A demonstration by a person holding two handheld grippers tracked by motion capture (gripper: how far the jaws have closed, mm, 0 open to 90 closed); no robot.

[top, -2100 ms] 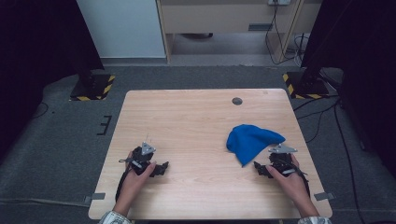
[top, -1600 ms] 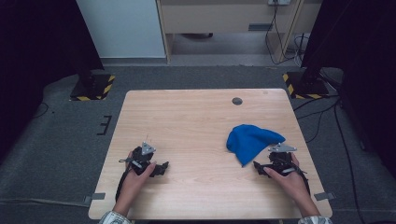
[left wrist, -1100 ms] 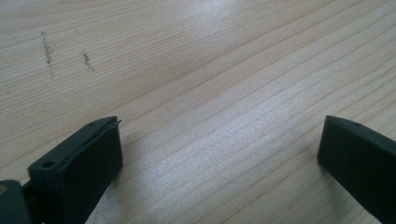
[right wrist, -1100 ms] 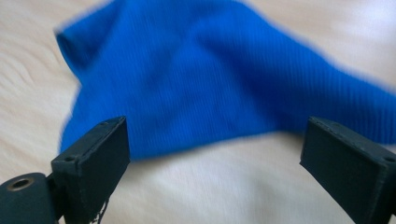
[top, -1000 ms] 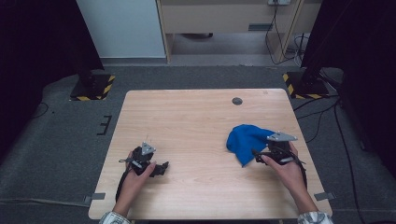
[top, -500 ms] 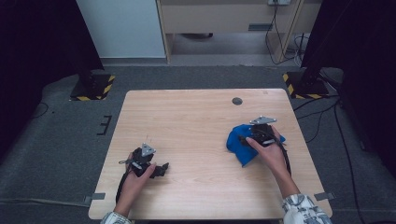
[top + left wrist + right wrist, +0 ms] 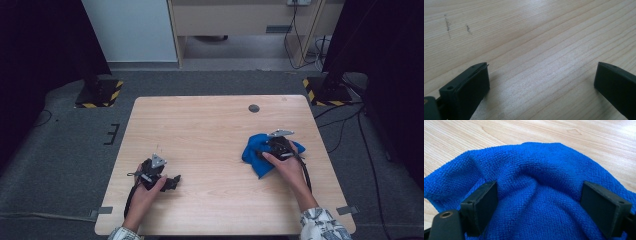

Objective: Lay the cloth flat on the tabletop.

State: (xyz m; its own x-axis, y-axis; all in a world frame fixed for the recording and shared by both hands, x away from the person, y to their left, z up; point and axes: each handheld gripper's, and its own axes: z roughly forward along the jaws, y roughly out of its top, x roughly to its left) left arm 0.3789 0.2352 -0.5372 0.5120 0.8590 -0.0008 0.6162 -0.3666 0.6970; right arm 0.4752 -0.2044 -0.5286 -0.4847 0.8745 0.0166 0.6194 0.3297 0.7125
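- A crumpled bright blue microfibre cloth (image 7: pixel 259 156) lies on the right half of the pale wooden table (image 7: pixel 210 130), nearer the right edge than the middle.
- The right tongs (image 7: pixel 276 148), black and held in the person's right hand (image 7: pixel 286 164), sit on top of that cloth in the high view, the grey three-cornered plate on their far side.
- In the right gripper view the same blue cloth (image 7: pixel 541 190) bulges up between the two black jaws of the right tongs (image 7: pixel 539 205); the jaws stand wide apart, pressed into the fabric on either side of a raised fold, and have not closed on it.
- Beyond the cloth in that view the bare wood grain of the table (image 7: pixel 599 142) runs on.
- The left tongs (image 7: pixel 174 181), also black, rest low on the left front part of the table, held in the person's left hand (image 7: pixel 145 192), well apart from the cloth.
- In the left gripper view the left tongs (image 7: pixel 541 85) are spread wide open, with nothing but bare wood between the jaws; two faint dark marks (image 7: pixel 448 25) show on the table surface farther off.
- A small dark round disc (image 7: pixel 254 108) is set in the table near its far edge, well apart from the cloth and both tongs.
- Grey carpeted floor (image 7: pixel 65 150) surrounds the table.
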